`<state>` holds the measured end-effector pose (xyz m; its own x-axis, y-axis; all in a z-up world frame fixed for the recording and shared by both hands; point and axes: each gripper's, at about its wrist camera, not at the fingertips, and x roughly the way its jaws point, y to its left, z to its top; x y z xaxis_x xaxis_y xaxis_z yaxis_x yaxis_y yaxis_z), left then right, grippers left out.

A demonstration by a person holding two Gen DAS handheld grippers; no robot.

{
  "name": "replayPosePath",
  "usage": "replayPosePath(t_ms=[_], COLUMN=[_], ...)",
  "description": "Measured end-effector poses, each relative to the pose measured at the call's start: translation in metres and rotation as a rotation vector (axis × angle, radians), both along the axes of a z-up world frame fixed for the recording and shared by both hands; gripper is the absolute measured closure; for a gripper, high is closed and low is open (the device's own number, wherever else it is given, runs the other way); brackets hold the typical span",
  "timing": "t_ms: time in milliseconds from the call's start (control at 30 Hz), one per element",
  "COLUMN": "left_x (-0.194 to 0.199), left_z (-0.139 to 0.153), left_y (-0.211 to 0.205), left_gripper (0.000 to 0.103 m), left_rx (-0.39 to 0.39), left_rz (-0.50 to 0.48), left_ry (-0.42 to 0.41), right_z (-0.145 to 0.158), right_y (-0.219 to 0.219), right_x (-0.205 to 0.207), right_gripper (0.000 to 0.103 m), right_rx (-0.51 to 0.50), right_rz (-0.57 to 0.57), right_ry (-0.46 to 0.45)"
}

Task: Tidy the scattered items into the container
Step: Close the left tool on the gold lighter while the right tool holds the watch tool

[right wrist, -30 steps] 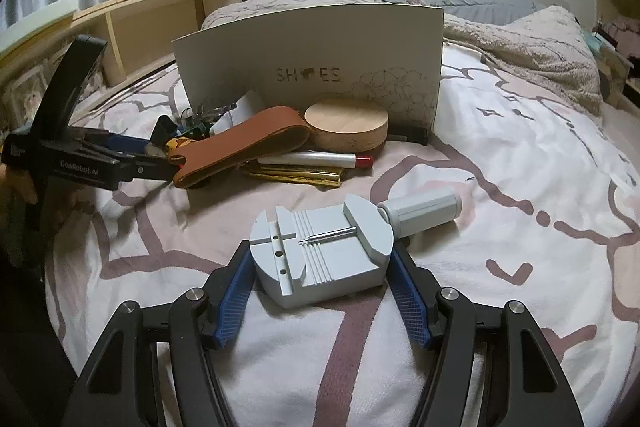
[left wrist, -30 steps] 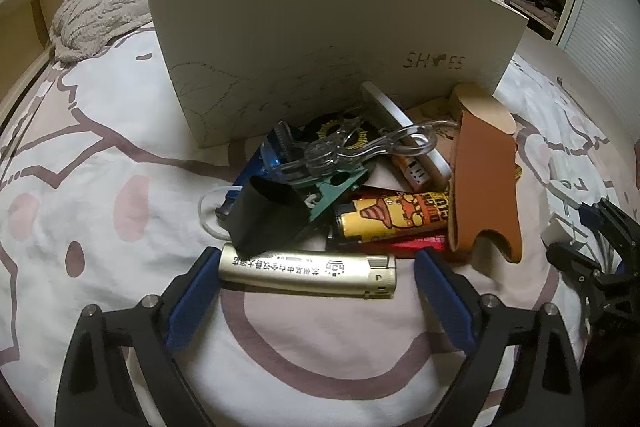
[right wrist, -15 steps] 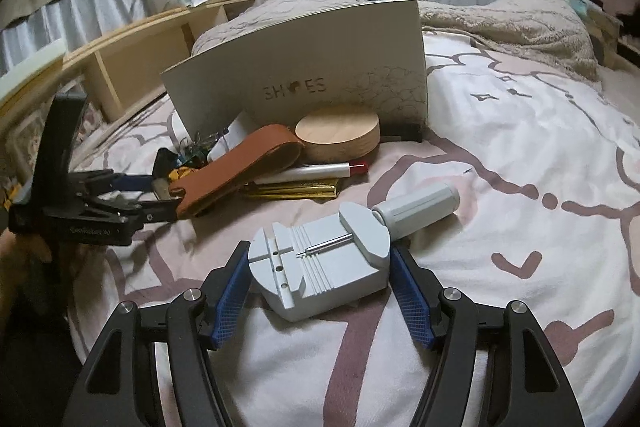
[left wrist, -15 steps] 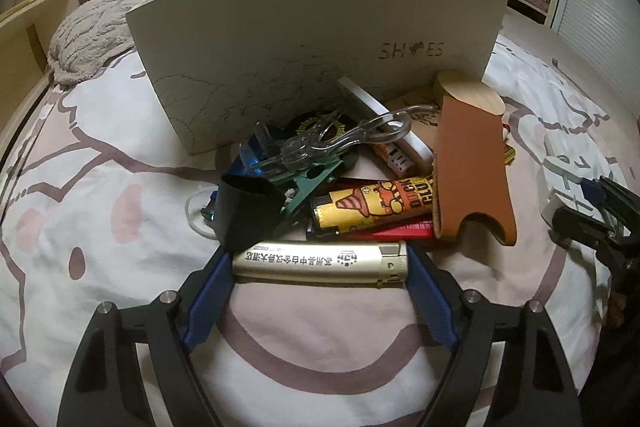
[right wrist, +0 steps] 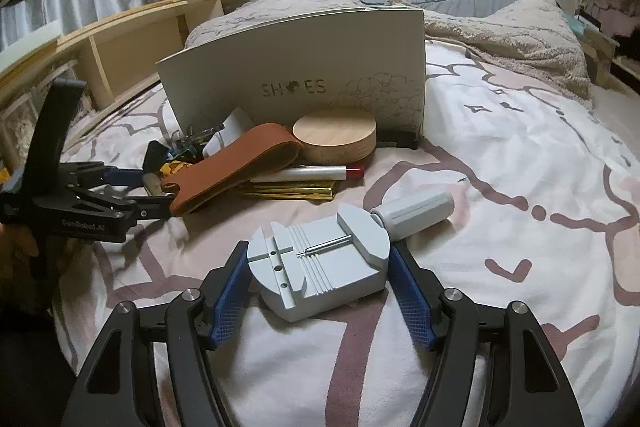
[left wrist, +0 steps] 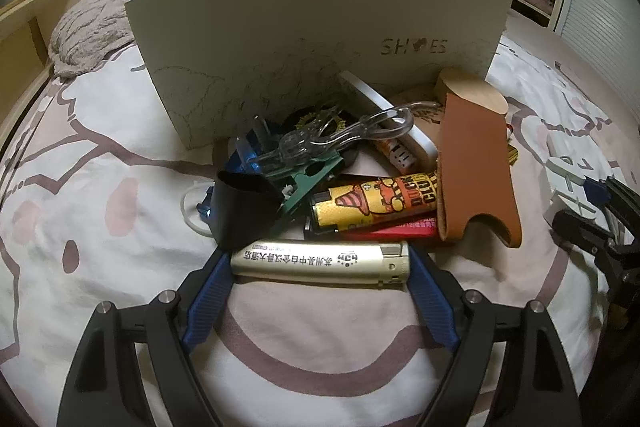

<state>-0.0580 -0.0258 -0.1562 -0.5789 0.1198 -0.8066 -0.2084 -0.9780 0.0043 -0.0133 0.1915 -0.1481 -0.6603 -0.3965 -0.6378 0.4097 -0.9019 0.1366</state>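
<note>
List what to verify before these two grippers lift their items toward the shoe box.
1. Left gripper on the gold lighter, pads at both ends: ok.
2. Right gripper on the grey watch tool: not ok, jaws are opening with the tool between them.
3. Lighter free of the black clip at its left end: cannot tell.
4. Shoe box open on top: cannot tell, only its side wall shows.
5. Grippers apart from each other: ok.
</note>
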Motion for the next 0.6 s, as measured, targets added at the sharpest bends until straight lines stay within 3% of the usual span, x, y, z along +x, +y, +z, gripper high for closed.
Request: replayPosePath(t_ms=[267, 433, 600], left_x=[0.005, 0.008, 0.011], left_z=[0.001, 0.003, 0.006], left_y=[0.005, 0.007, 0.008], left_gripper=[0.019, 0.020, 0.020], left_rx=[-0.028, -0.046, -0.030], left_rz=[0.002, 0.012, 0.017], left_ry=[0.030, 0.049, 0.057], right_z=[0.004, 0.004, 0.004], right_y=[-0.001, -0.002, -0.003], right_x=[0.001, 0.002, 0.003], right_gripper=[0.030, 0.036, 0.037], right_rx=[0.038, 0.049, 0.051], right_rz=[-0.018, -0.013, -0.014], right_ry=[0.041, 0.056, 0.058])
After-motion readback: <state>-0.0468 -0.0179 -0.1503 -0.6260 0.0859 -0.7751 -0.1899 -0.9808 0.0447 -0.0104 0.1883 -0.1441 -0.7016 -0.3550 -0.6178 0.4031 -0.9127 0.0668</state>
